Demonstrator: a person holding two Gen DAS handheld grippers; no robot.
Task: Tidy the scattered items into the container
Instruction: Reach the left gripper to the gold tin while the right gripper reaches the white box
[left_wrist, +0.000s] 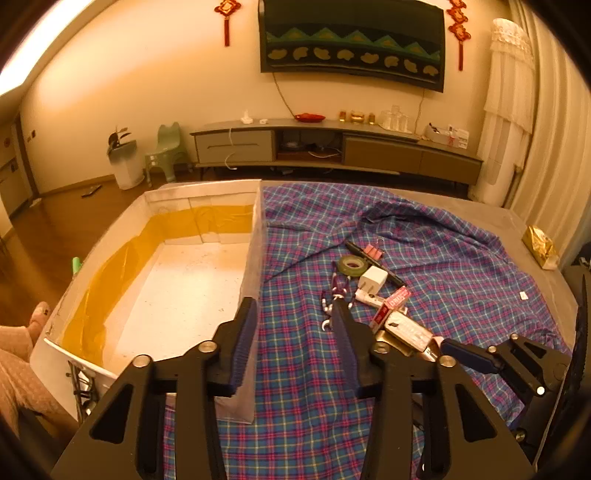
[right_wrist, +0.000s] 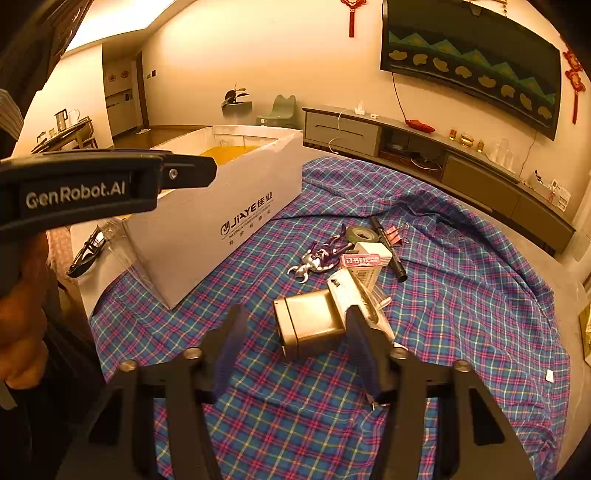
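A big table (left_wrist: 535, 236) wears a blue and pink checked cloth (left_wrist: 461, 258). On the cloth sits a white box (right_wrist: 207, 236) at nine o'clock. A gold packet (left_wrist: 540, 246) lies at two o'clock.

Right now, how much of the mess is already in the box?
None that shows: the box floor looks bare. Both sets of jaws are open and hold nothing; the right gripper sits by the metal tin. The tape roll, marker and toy figure remain on the cloth.
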